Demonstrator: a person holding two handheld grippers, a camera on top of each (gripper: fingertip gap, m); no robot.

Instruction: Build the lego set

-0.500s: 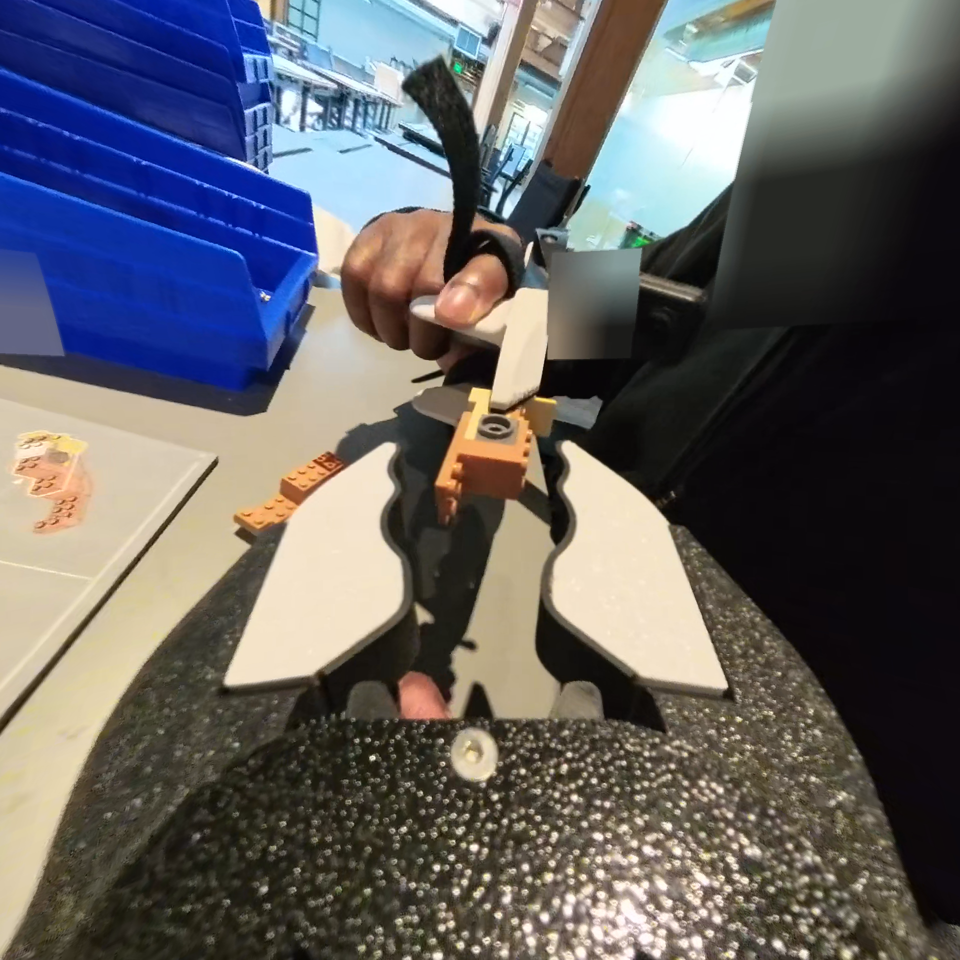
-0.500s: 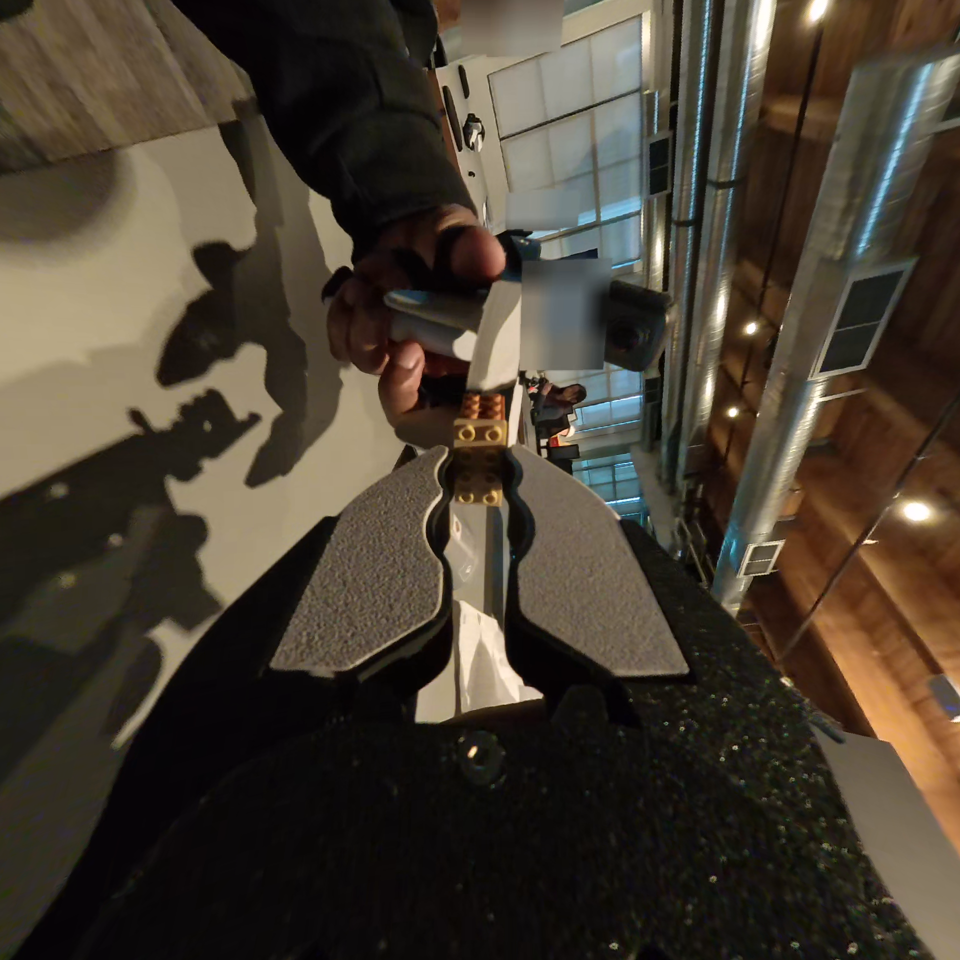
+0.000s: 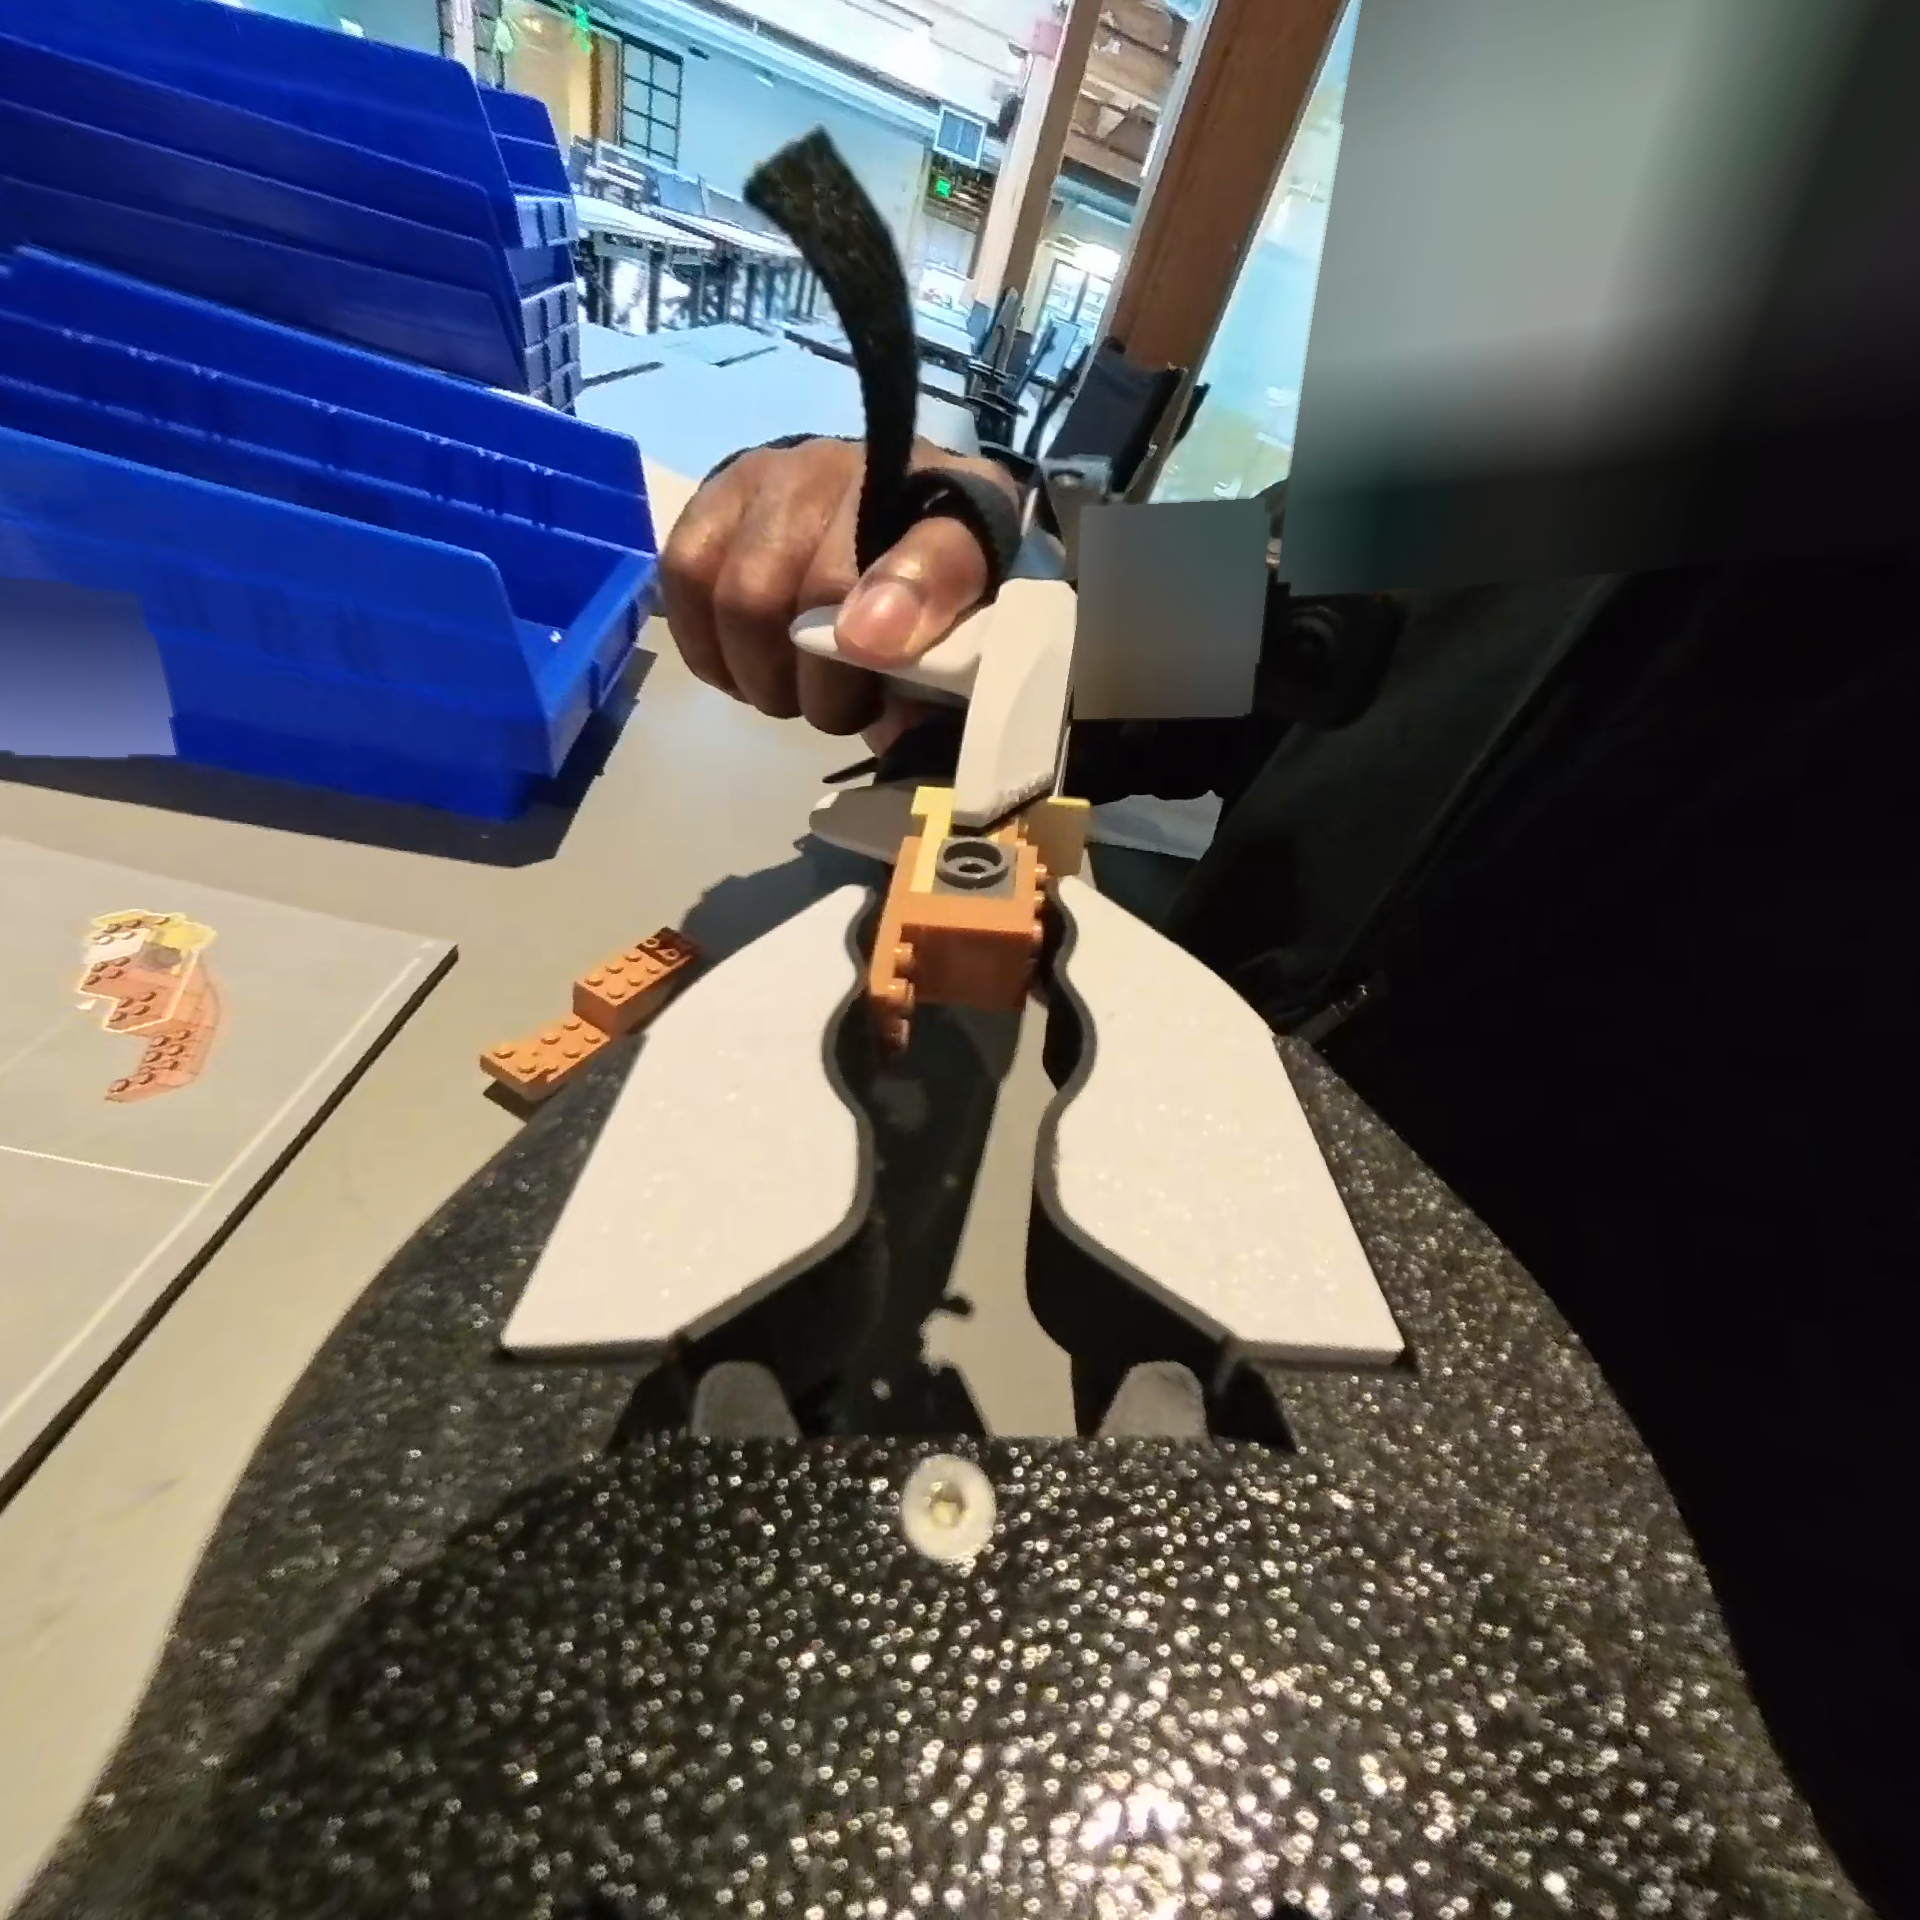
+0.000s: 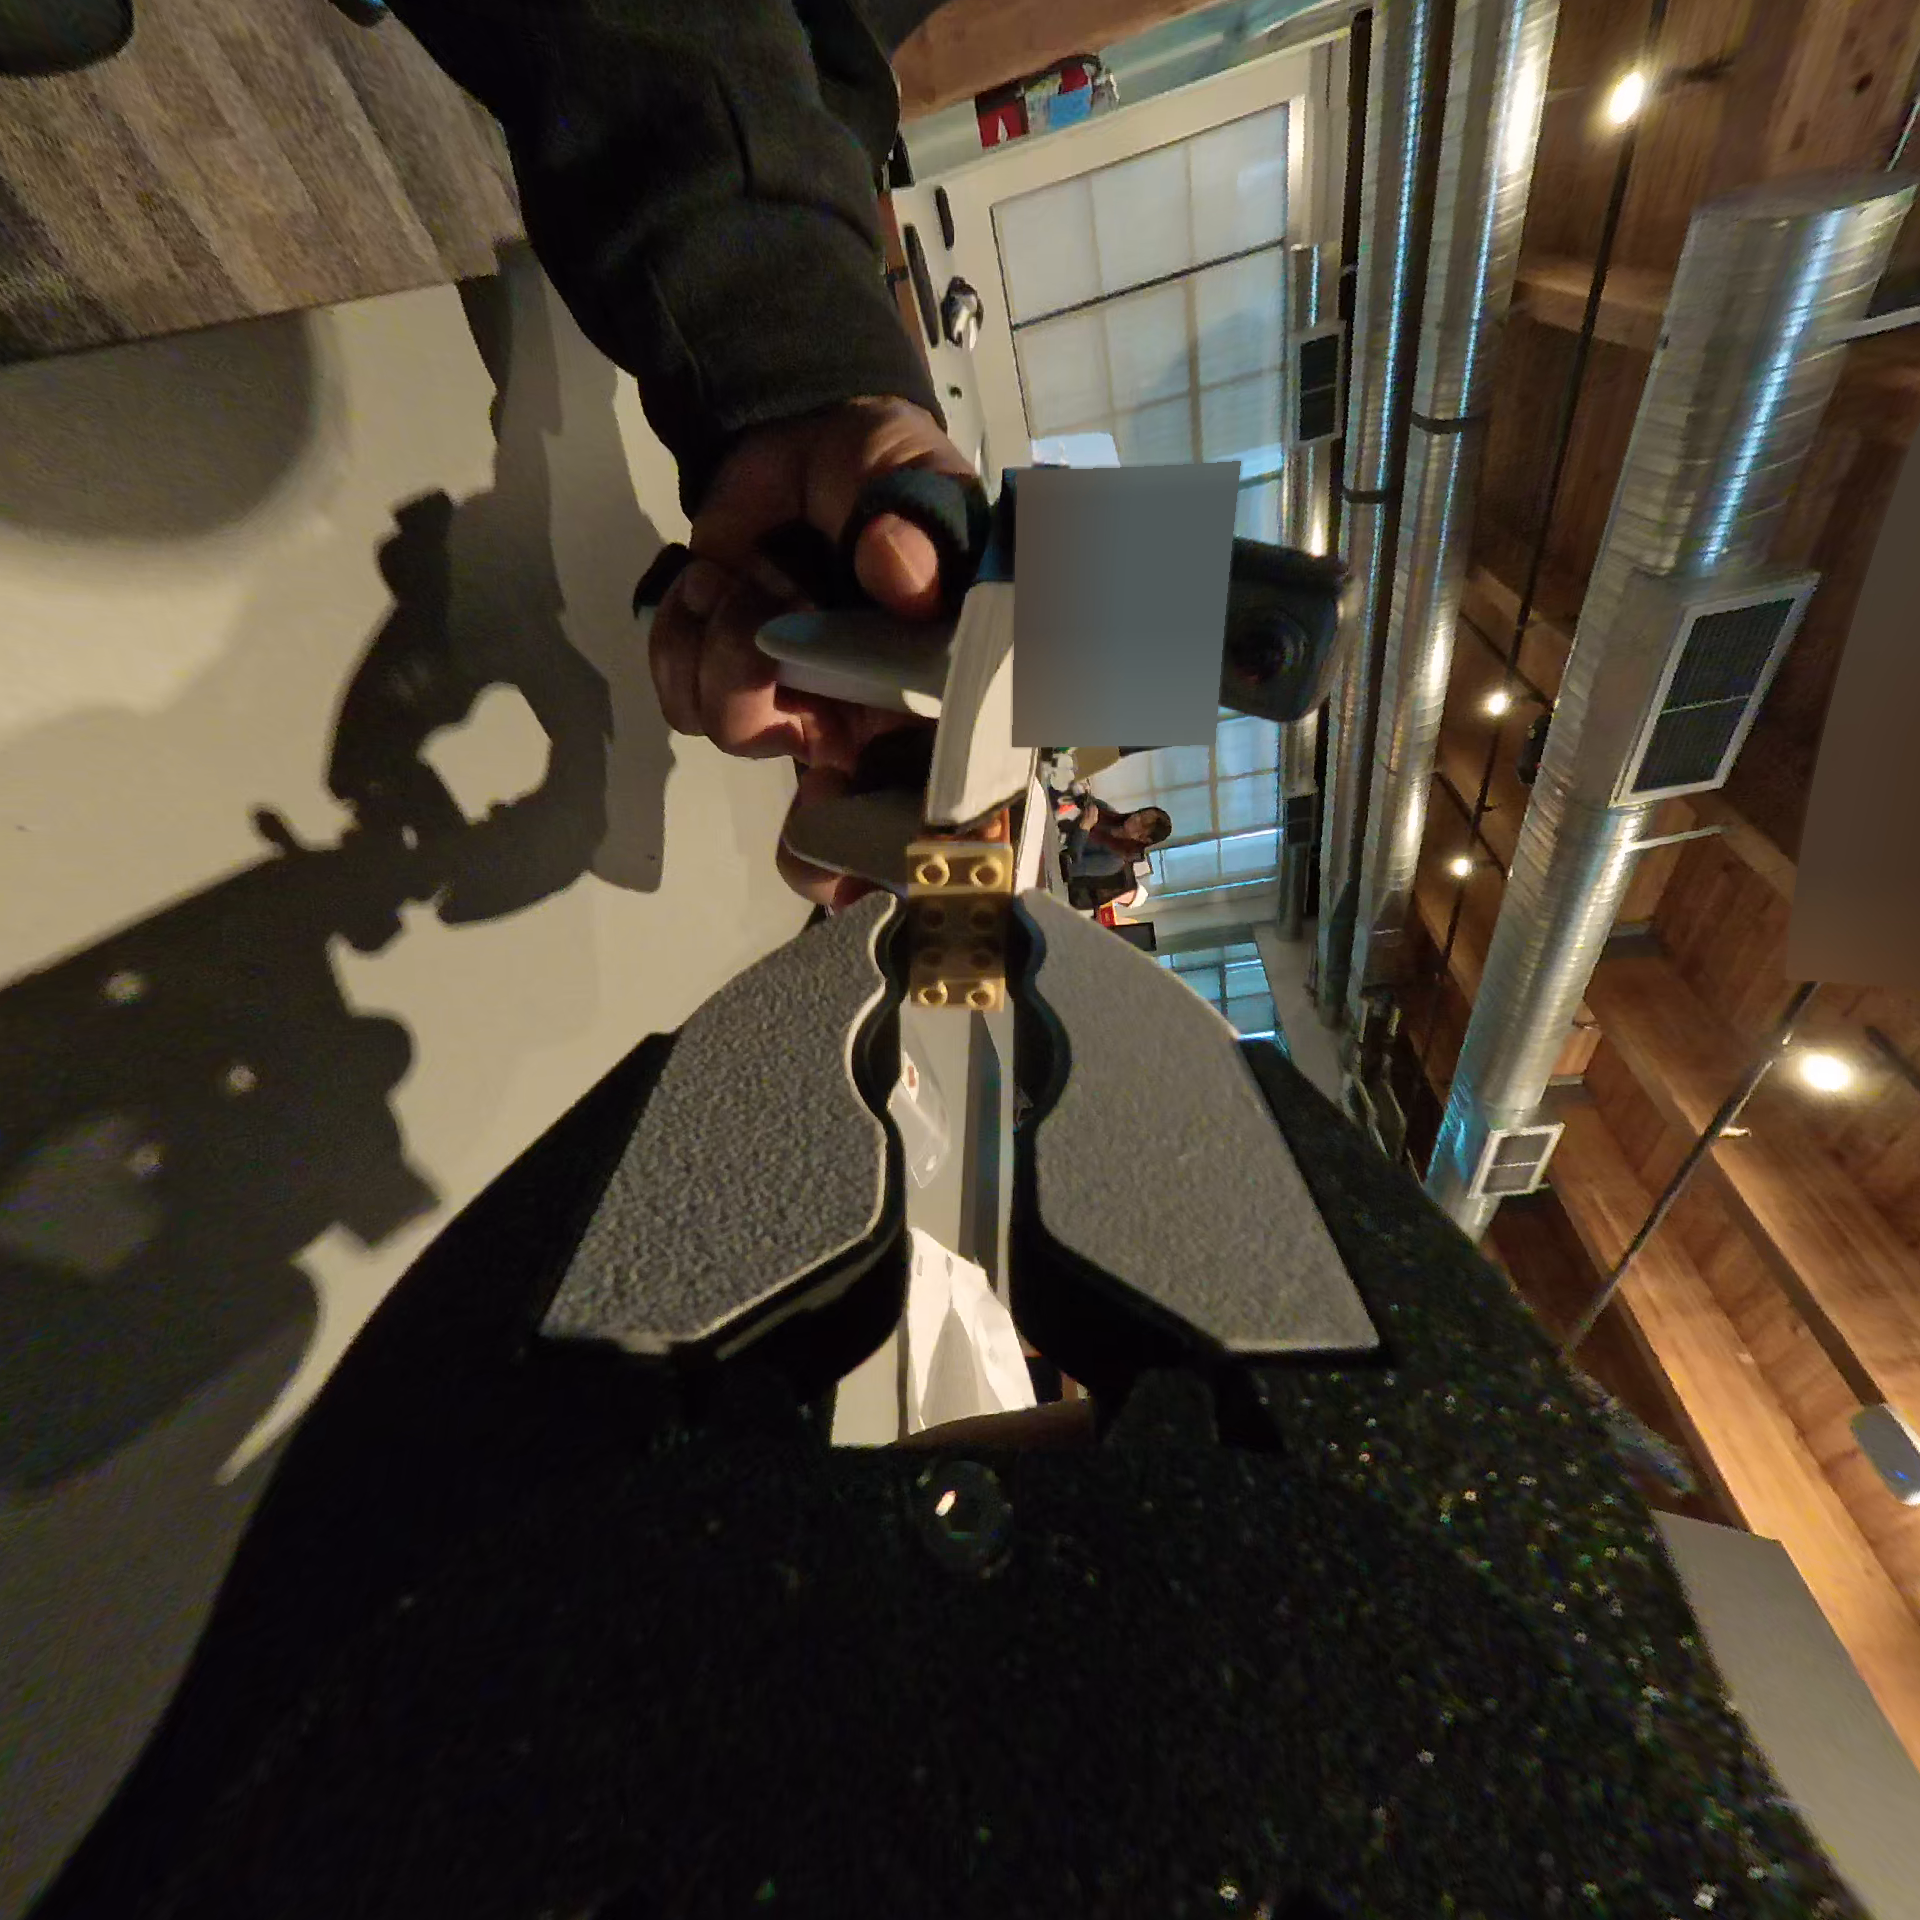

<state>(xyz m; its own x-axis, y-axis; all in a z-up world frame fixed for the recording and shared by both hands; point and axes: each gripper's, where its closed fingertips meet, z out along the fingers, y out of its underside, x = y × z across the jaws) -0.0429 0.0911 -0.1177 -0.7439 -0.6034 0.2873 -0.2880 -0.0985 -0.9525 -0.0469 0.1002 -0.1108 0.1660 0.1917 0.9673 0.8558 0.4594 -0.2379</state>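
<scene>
In the left wrist view my left gripper (image 3: 961,935) is shut on an orange lego assembly (image 3: 966,951) with a dark grey round stud piece (image 3: 971,864) on top, held above the table. My right gripper (image 3: 987,821) meets it from beyond, its pale fingers (image 3: 1013,717) pinching tan pieces (image 3: 1065,840) against the assembly's far end. In the right wrist view my right gripper (image 4: 956,930) is shut on a tan studded lego piece (image 4: 958,868). The left gripper (image 4: 935,831) and the hand holding it sit just beyond. The joint between the two parts is hidden.
Stacked blue bins (image 3: 312,540) stand at the back left of the grey table (image 3: 644,769). An instruction sheet (image 3: 156,1039) lies at the left. Loose orange bricks (image 3: 597,1003) lie beside my left finger. The person's dark clothing (image 3: 1558,1039) fills the right.
In the right wrist view the left gripper has closed in on the tan piece, and the orange studs that showed beyond it are now covered. Both grips are unchanged.
</scene>
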